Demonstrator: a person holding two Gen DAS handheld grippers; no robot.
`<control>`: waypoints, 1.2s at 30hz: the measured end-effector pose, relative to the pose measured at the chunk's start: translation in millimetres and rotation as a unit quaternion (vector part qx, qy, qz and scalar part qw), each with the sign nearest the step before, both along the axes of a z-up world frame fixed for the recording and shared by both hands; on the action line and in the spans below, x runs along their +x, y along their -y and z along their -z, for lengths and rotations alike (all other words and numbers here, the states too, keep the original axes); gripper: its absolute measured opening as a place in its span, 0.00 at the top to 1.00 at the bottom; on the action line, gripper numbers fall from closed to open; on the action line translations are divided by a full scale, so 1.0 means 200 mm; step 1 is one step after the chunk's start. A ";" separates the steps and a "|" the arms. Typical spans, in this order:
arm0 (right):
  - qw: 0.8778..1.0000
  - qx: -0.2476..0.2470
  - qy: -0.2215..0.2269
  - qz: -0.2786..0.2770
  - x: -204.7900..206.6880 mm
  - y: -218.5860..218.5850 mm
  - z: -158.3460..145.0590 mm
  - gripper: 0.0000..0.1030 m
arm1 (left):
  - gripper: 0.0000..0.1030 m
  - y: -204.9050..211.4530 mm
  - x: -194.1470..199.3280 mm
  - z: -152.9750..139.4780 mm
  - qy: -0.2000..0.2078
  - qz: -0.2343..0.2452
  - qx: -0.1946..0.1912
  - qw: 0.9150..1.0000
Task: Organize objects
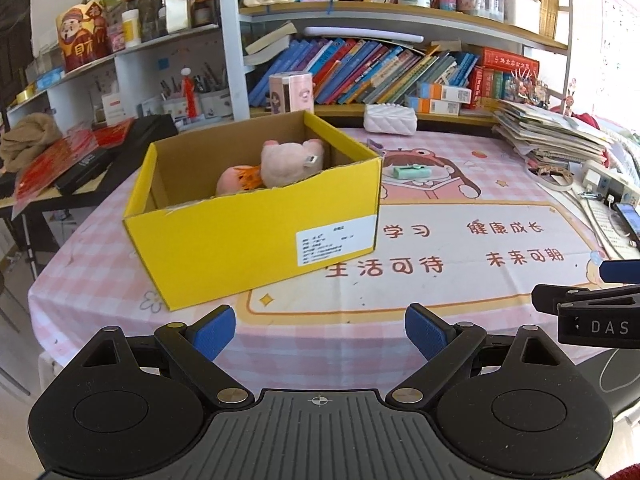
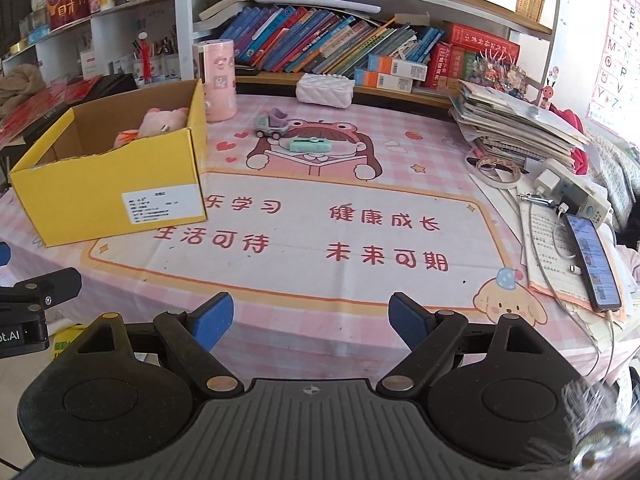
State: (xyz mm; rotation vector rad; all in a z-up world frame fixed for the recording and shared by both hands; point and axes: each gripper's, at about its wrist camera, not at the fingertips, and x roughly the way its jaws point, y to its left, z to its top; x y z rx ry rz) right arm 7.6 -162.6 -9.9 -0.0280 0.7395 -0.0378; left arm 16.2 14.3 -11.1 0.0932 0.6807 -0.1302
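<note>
A yellow cardboard box (image 1: 256, 236) stands open on the pink tablecloth, also in the right wrist view (image 2: 108, 196). A pink plush pig (image 1: 290, 162) lies inside it, also seen from the right (image 2: 160, 122). A green stapler-like item (image 1: 412, 171) (image 2: 310, 145) lies beyond the box, and a small purple toy truck (image 2: 272, 123) behind it. My left gripper (image 1: 320, 334) is open and empty at the near table edge, in front of the box. My right gripper (image 2: 310, 322) is open and empty, to the right of the box.
A pink cylinder container (image 2: 216, 80) stands behind the box. A white quilted pouch (image 2: 324, 88), a paper stack (image 2: 516, 120), a power strip (image 2: 572, 190) and a phone (image 2: 592, 264) lie at the back and right. Bookshelves (image 2: 340, 48) line the far side.
</note>
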 end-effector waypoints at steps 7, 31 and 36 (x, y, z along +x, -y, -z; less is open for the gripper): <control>1.000 0.005 -0.004 0.006 0.07 0.06 0.01 0.18 | 0.09 0.07 0.06 0.00 -0.002 0.006 0.006 1.000; 0.998 0.003 0.001 -0.059 0.58 0.34 -0.03 0.21 | 0.09 0.42 0.48 -0.05 0.017 -0.018 0.005 1.000; 0.997 0.004 0.004 -0.071 0.68 0.43 -0.04 0.21 | 0.09 0.51 0.57 -0.05 0.018 -0.029 0.005 0.999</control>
